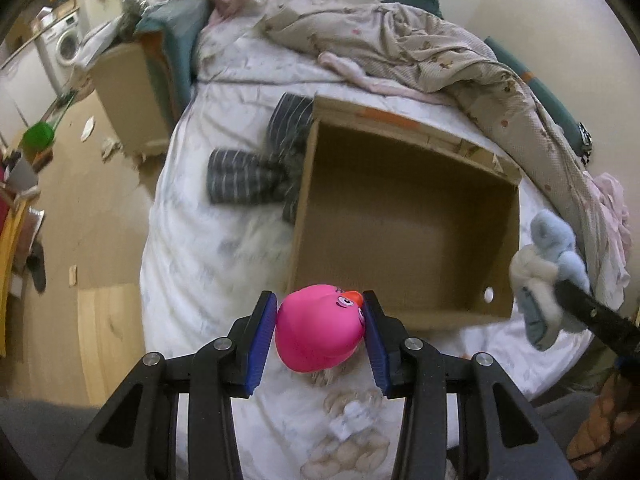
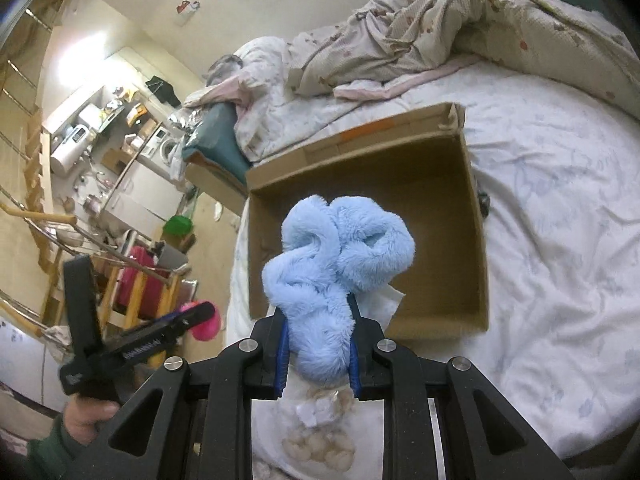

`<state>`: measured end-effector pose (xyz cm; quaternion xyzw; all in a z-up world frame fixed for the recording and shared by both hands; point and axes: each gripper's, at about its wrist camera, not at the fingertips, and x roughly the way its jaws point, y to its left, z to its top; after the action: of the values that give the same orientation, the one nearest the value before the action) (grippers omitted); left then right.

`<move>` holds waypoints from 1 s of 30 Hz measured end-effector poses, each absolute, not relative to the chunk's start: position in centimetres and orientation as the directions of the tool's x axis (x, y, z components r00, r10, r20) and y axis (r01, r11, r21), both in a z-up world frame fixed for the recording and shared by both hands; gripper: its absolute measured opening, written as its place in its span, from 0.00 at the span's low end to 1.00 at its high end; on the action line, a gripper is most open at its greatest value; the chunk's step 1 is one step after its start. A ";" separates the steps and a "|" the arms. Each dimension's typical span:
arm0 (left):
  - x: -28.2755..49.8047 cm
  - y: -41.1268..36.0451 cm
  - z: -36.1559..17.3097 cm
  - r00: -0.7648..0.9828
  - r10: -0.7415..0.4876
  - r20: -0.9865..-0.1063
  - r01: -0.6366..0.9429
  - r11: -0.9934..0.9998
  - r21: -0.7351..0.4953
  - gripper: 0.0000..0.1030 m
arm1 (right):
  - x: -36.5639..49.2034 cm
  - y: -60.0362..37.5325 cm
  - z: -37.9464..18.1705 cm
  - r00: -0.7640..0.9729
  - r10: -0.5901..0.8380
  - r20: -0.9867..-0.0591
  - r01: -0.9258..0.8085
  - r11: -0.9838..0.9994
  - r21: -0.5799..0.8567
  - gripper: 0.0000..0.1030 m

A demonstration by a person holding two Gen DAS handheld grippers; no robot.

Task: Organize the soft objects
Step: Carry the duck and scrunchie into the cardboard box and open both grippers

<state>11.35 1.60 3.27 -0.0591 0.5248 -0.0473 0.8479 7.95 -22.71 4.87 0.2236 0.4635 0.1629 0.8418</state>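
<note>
Toys are in both our grips above the bed (image 1: 192, 264). Our left hand-held gripper (image 1: 318, 334) squeezes the pink duck (image 1: 316, 330) by the cardboard box (image 1: 404, 216), near its front edge. Our right hand-held gripper (image 2: 318, 346) clamps the fluffy blue toy (image 2: 336, 256) over it. Next we should drop both inside. The striped cloth (image 1: 256, 168) hides partly behind the box.

Pink rubber duck (image 1: 316, 332), orange beak, lies sideways, clamped above the bedsheet. Fluffy blue plush (image 2: 336, 264), bunched, held over the open, empty cardboard box (image 2: 478, 240).
</note>
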 end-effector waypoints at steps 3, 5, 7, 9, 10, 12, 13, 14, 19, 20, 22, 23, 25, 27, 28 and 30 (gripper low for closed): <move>13.2 0.6 3.5 0.447 -0.148 -0.882 0.037 0.988 -0.147 0.38 | 9.4 -22.9 4.5 0.516 0.480 -0.710 -0.059 0.846 0.529 0.24; 14.4 -0.1 3.2 0.442 -0.151 -0.884 0.044 0.988 -0.147 0.38 | 10.2 -22.8 4.1 0.515 0.476 -0.713 -0.061 0.850 0.524 0.24; 15.4 -0.5 2.4 0.430 -0.154 -0.889 0.048 0.988 -0.148 0.38 | 11.1 -22.7 3.5 0.520 0.454 -0.724 -0.060 0.865 0.499 0.24; 16.3 -0.9 1.5 0.421 -0.154 -0.894 0.051 0.988 -0.146 0.38 | 11.8 -22.6 2.9 0.522 0.445 -0.728 -0.060 0.870 0.490 0.24; 16.6 -1.2 1.1 0.418 -0.152 -0.896 0.056 0.988 -0.142 0.38 | 12.1 -22.5 2.5 0.517 0.450 -0.728 -0.057 0.867 0.496 0.24; 17.3 -1.6 0.2 0.414 -0.146 -0.898 0.063 0.989 -0.132 0.38 | 12.8 -22.5 1.4 0.509 0.439 -0.741 -0.044 0.872 0.487 0.24; 17.4 -1.7 -0.3 0.412 -0.144 -0.900 0.066 0.990 -0.128 0.38 | 13.1 -22.4 0.8 0.503 0.436 -0.746 -0.037 0.873 0.485 0.24; 17.6 -1.9 -0.8 0.409 -0.144 -0.901 0.071 0.990 -0.126 0.38 | 13.3 -22.5 0.2 0.497 0.438 -0.750 -0.030 0.872 0.489 0.24; 18.2 -2.3 -3.2 0.400 -0.145 -0.905 0.083 0.989 -0.122 0.38 | 14.4 -22.5 -2.5 0.468 0.436 -0.769 0.005 0.869 0.495 0.24; 18.3 -2.4 -3.6 0.404 -0.145 -0.903 0.087 0.989 -0.120 0.38 | 14.5 -22.5 -2.9 0.462 0.432 -0.774 0.010 0.871 0.492 0.24; 18.3 -2.6 -4.3 0.406 -0.132 -0.904 0.099 0.990 -0.100 0.38 | 14.8 -22.3 -3.9 0.446 0.422 -0.790 0.022 0.877 0.481 0.24; 18.2 -2.8 -4.5 0.407 -0.129 -0.904 0.112 0.989 -0.091 0.38 | 15.0 -22.2 -4.2 0.438 0.417 -0.796 0.024 0.880 0.474 0.24; 18.2 -3.2 -4.7 0.417 -0.118 -0.901 0.137 0.988 -0.066 0.38 | 15.3 -21.9 -4.8 0.423 0.415 -0.806 0.019 0.885 0.466 0.24; 18.2 -3.4 -4.8 0.433 -0.105 -0.895 0.152 0.987 -0.042 0.38 | 15.7 -21.5 -5.4 0.401 0.415 -0.817 0.010 0.889 0.457 0.24; 18.3 -3.4 -5.0 0.436 -0.102 -0.894 0.155 0.987 -0.037 0.38 | 15.7 -21.4 -5.7 0.393 0.416 -0.820 0.011 0.890 0.457 0.25; 18.4 -3.7 -5.2 0.430 -0.117 -0.895 0.170 0.984 -0.047 0.38 | 15.9 -21.1 -6.5 0.371 0.417 -0.830 0.019 0.890 0.456 0.25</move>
<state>18.38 -3.66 -5.19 0.0254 0.5270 -0.0850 0.8452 15.89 -21.14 -6.48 0.1991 0.5467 0.1239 0.8038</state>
